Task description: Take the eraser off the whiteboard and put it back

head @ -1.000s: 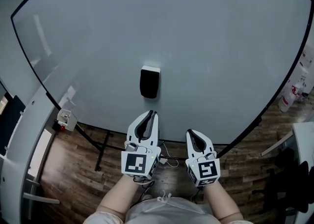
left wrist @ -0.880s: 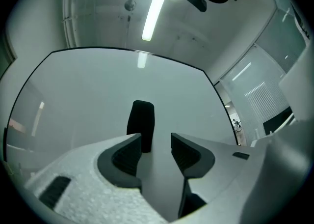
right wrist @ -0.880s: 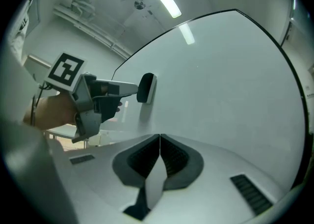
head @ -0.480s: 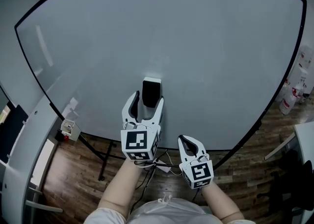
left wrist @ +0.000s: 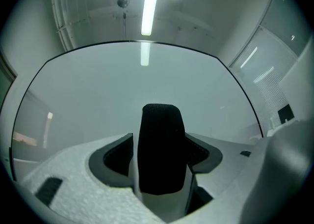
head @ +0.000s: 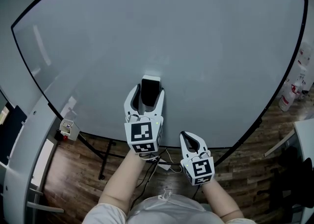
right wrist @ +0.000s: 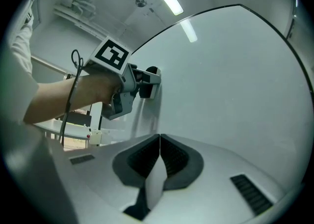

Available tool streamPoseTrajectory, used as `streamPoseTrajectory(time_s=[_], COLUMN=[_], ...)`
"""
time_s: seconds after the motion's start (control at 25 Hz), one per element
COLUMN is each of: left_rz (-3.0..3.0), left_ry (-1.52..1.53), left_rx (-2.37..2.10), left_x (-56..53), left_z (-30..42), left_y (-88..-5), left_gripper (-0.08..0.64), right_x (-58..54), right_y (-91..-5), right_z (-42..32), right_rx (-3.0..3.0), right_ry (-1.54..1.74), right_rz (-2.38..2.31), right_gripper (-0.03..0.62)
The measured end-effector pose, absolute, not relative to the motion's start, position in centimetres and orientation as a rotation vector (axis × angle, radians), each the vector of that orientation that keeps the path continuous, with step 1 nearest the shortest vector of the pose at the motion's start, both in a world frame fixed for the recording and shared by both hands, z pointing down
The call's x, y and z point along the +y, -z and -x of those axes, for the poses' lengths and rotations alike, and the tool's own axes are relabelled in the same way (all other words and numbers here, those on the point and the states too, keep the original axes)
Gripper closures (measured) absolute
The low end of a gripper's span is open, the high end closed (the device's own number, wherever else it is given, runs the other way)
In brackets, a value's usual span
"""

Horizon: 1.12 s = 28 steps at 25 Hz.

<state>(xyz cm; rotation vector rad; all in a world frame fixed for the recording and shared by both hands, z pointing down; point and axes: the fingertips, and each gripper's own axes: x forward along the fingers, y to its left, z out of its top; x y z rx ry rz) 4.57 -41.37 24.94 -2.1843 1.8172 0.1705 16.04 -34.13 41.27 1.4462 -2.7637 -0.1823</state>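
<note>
Item: eraser (head: 150,86), black block with a white end.
Location: on the whiteboard (head: 206,46), low and a little left of centre, near the bottom frame.
Long axis: runs up and down the board. In the head view the white end is the upper one.
Facing: the black back is turned away from the board, out toward the left gripper; the right gripper view shows a pale face flat against the board surface.
Position relative to tool: between the jaws of the left gripper (head: 147,95), one jaw along each long side. The upper end passes just beyond the jaw tips.
Left gripper, state: jaws spread to the eraser's width and gripping it. The right pad presses on the black side; the left pad sits close against the other side, with only a thin pale sliver showing there.
Left gripper, attitude: pointed straight at the board, marker cube toward the person, forearm behind it.
Right gripper (head: 189,137): jaws pressed together, nothing between them. It is held lower, to the right of the left gripper and apart from it, over the board's bottom edge.
Surroundings: wood floor (head: 78,164) below the board; spray bottles (head: 289,95) at the far right.
</note>
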Motion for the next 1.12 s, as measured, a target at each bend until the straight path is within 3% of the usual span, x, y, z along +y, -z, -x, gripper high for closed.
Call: streamPoseTrajectory(time_s=[0.16,0.24,0.8,1.12], left_rz=[2.174,2.173,2.227,2.295], left_ry=[-0.175,-0.169,-0.205,-0.158], left_rx=[1.804,1.778,1.703,1.675], left_x=[-41.3,-41.3,-38.8,-35.2], left_z=[-4.8,-5.2,-4.7,-4.1], left_y=[-24.9,-25.1,-25.1,-30.2], left_gripper=[0.252,0.293,0.298,0.296], right_x=[-34.3,-34.3,-33.2,-32.6], right_y=[-41.3,-41.5,-41.6,-41.4], right_z=[-16.2,-16.2,-16.1,-16.7], right_rx=[-2.759,-2.752,-2.725,-2.708], right_ry=[0.167,0.165,0.162,0.166], right_rz=[-1.465,-1.467,-1.489,-1.548], right_gripper=[0.566,0.566,0.566,0.566])
